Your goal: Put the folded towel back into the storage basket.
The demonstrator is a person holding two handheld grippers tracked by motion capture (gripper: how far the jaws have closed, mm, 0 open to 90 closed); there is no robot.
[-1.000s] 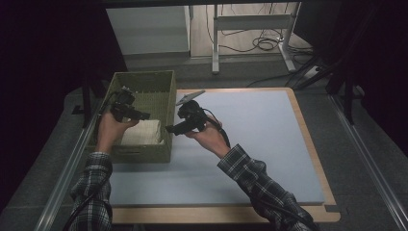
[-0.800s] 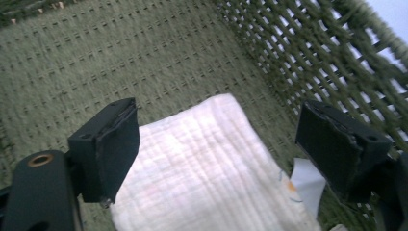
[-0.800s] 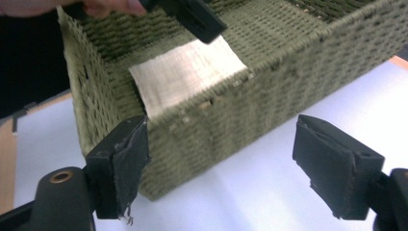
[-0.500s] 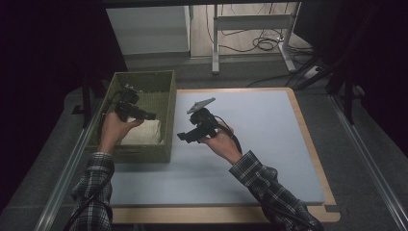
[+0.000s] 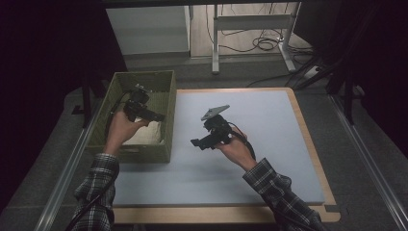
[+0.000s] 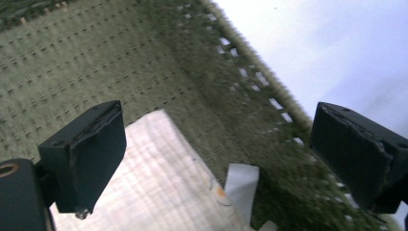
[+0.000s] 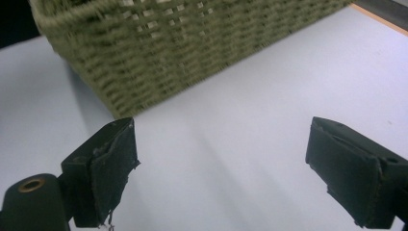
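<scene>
Your right gripper hovers over the pale blue mat, just clear of the basket's near corner; its jaws have just been opening and now stand spread with nothing between them. Farther off to your left, your left gripper hangs inside the green woven basket, jaws likewise just opened and spread empty. Below them lies the folded cream cloth on the basket floor, with what looks like a small white tag at its edge.
</scene>
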